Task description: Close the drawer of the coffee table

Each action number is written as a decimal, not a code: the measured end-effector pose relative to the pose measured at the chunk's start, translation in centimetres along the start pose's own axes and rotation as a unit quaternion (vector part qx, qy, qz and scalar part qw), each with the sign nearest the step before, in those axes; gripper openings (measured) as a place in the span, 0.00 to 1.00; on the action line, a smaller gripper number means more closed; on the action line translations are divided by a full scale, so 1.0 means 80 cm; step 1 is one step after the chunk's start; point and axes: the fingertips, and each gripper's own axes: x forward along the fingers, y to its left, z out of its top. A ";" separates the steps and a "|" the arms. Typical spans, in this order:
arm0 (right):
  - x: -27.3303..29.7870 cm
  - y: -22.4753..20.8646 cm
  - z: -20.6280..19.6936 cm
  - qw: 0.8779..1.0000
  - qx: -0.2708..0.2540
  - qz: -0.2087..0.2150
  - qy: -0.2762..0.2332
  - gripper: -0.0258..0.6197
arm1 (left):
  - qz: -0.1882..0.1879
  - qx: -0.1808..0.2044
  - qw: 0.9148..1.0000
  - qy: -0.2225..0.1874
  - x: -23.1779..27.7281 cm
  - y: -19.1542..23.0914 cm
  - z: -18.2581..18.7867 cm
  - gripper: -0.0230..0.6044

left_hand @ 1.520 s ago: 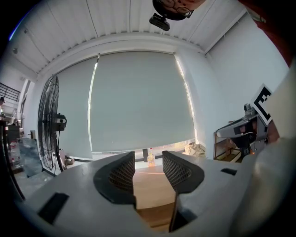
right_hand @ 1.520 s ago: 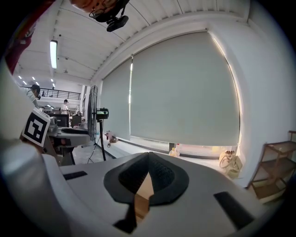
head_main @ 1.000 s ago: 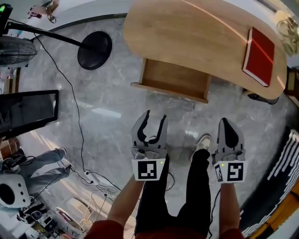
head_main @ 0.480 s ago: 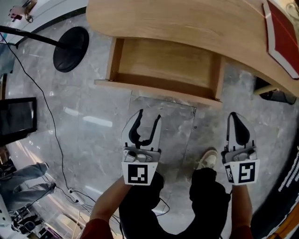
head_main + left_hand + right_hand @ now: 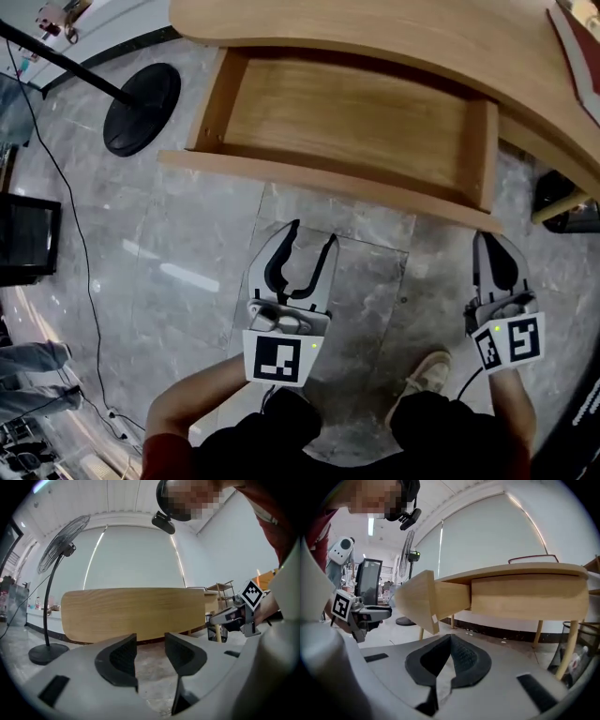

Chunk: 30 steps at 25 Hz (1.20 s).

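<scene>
The drawer (image 5: 319, 184) is standing pulled out from under the wooden surface (image 5: 375, 37), its inside bare and its long front panel facing the person. In the left gripper view that panel (image 5: 133, 613) is filling the middle of the scene, broad and level, beyond the tips. In the right gripper view the drawer (image 5: 423, 603) is showing nearly end-on, jutting out to the left from the surface's apron.

The left tongs (image 5: 314, 234) are hovering over the grey marble floor (image 5: 187, 244) on the near side of the panel, pointing at its middle stretch and apart from it. They are released: the two dark pads (image 5: 123, 656) are standing apart with nothing between them, only floor and the panel showing through the gap. The right tongs (image 5: 494, 246) are pointing at the panel's right end, close below it in the head view yet not touching it. They are clenched on nothing, the pads (image 5: 461, 660) meeting at the tip.

Farther out, a red book (image 5: 577, 37) is lying on the surface's right edge, a black fan base (image 5: 141, 108) is sitting on the floor left of the drawer, and the person's shoe (image 5: 433, 375) is showing between the two tongs.
</scene>
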 end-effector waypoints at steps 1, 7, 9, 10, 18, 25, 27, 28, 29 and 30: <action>0.000 -0.001 -0.005 1.000 -0.010 -0.006 -0.002 0.04 | 0.000 0.002 1.000 -0.002 0.002 0.000 -0.001 0.31; -0.012 0.002 -0.016 0.998 0.002 -0.063 -0.029 0.04 | 0.026 -0.003 1.000 -0.014 0.018 0.006 -0.004 0.31; -0.013 0.011 -0.016 0.997 0.001 -0.065 -0.032 0.04 | 0.030 -0.003 0.999 -0.017 0.016 0.002 -0.003 0.31; -0.013 0.013 -0.016 0.997 0.000 -0.065 -0.031 0.04 | 0.032 -0.003 0.999 -0.017 0.015 0.000 -0.003 0.31; -0.013 0.014 -0.011 0.997 0.010 -0.061 -0.038 0.04 | 0.056 -0.014 0.998 -0.023 0.007 0.008 0.003 0.32; -0.010 0.013 -0.018 0.998 0.007 -0.050 -0.040 0.04 | 0.048 -0.016 0.998 -0.041 0.018 0.001 0.021 0.32; -0.008 0.015 -0.020 0.998 0.008 -0.049 -0.039 0.04 | 0.045 -0.010 0.998 -0.044 0.023 0.001 0.025 0.32; -0.007 0.016 -0.021 0.998 0.007 -0.048 -0.039 0.04 | 0.044 -0.008 0.998 -0.044 0.026 0.001 0.026 0.32; -0.006 0.017 -0.021 0.998 0.006 -0.047 -0.040 0.04 | 0.042 -0.007 0.998 -0.044 0.030 0.001 0.027 0.32; -0.006 0.018 -0.021 0.998 0.004 -0.046 -0.041 0.04 | 0.040 -0.005 0.998 -0.045 0.033 0.001 0.029 0.33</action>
